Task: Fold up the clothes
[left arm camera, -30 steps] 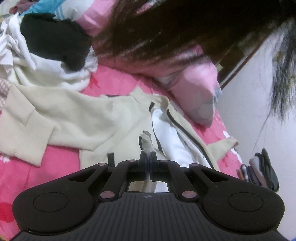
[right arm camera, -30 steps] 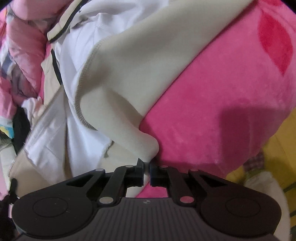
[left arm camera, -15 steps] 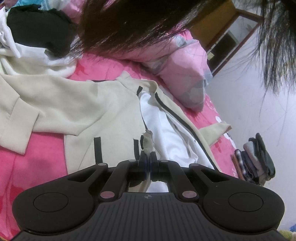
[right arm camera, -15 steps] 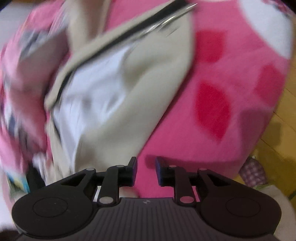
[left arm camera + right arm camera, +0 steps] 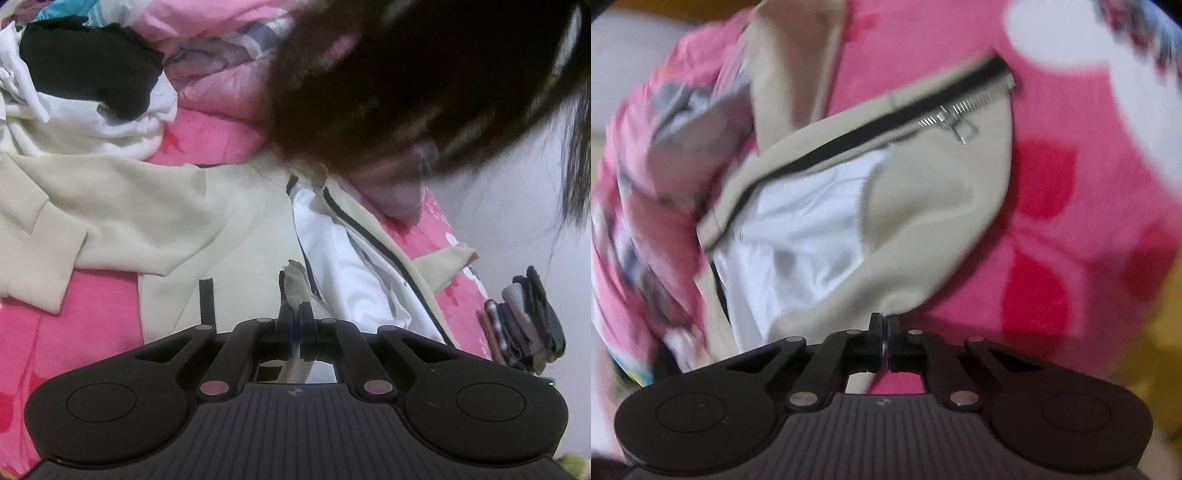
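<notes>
Two grippers each pinch the cream jacket (image 5: 207,221), which lies spread on the pink blanket (image 5: 66,350). The left gripper (image 5: 295,314) has its jaws clamped on a bunched bit of the hem near the zip edge. The right gripper (image 5: 885,321) is closed on the jacket's cream hem corner; the silver zipper pull (image 5: 955,123) shows at 1 o'clock. In the left view a heap of clothes (image 5: 85,85) sits at 10 o'clock, dark hair (image 5: 424,85) at 1 o'clock, folded dark garments (image 5: 528,321) at 3 o'clock.
</notes>
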Available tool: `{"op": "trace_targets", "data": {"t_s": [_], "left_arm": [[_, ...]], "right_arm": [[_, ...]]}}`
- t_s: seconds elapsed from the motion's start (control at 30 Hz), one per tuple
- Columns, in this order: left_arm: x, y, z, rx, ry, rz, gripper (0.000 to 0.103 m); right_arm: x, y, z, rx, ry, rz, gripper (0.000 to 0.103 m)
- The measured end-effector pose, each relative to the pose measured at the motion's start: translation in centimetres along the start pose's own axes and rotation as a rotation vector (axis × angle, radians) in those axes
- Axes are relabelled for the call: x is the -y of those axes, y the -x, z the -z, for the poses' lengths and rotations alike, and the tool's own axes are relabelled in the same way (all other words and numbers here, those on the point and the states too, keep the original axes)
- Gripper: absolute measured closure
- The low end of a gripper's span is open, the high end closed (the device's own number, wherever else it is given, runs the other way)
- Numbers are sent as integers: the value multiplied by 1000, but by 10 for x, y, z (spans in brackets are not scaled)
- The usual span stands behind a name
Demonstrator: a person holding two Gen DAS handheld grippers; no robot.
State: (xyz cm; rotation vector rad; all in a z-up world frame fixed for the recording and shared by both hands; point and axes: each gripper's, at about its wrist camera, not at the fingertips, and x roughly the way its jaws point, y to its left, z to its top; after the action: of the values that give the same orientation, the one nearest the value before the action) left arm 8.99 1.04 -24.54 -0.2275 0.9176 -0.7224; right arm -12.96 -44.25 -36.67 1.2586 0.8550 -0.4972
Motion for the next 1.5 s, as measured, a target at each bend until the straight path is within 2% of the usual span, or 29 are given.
{"op": "trace_targets", "data": {"t_s": [0.17, 0.2, 0.3, 0.47, 0.6, 0.7, 0.83, 0.9, 0.97, 1.1, 1.23, 1.3, 1.43, 1.5], "left_arm": [[2, 1, 2, 1, -1, 3, 102], [2, 0, 4, -3, 0, 4, 102], [6, -3, 9, -12, -7, 8, 102], [10, -5, 14, -12, -13, 17, 102], [13, -6, 17, -7, -17, 30, 102], [23, -9, 21, 0, -33, 52, 102], [47, -24, 42, -45, -44, 133, 102], [60, -44, 64, -135, -51, 157, 99], [69, -69, 92, -253, -39, 150, 84], [74, -83, 129, -369, -73, 115, 75], [61, -55, 126, -354, -25, 137, 58], [53, -39, 121, -343, -7, 132, 56], [32, -4, 107, -295, 62, 83, 56], [18, 15, 101, -250, 101, 21, 56]], "right_arm": [[-6, 34, -8, -35, 154, 198, 102], [1, 28, -8, -60, 154, 236, 102], [25, 17, -4, -114, 113, 268, 101], [20, 29, 1, -57, 133, 292, 98], [17, 48, 3, -5, 184, 376, 98], [-2, 50, 0, 7, 251, 318, 98], [-30, 34, 4, -67, 353, 217, 98], [-43, 26, 7, -104, 404, 166, 98], [-56, 19, 9, -141, 451, 121, 97], [-57, 4, 17, -224, 471, 120, 97], [-72, -13, 26, -319, 525, 51, 97], [-85, -27, 33, -385, 562, 11, 94], [-104, -60, 51, -504, 641, -4, 71], [-108, -72, 57, -552, 676, 13, 71]]}}
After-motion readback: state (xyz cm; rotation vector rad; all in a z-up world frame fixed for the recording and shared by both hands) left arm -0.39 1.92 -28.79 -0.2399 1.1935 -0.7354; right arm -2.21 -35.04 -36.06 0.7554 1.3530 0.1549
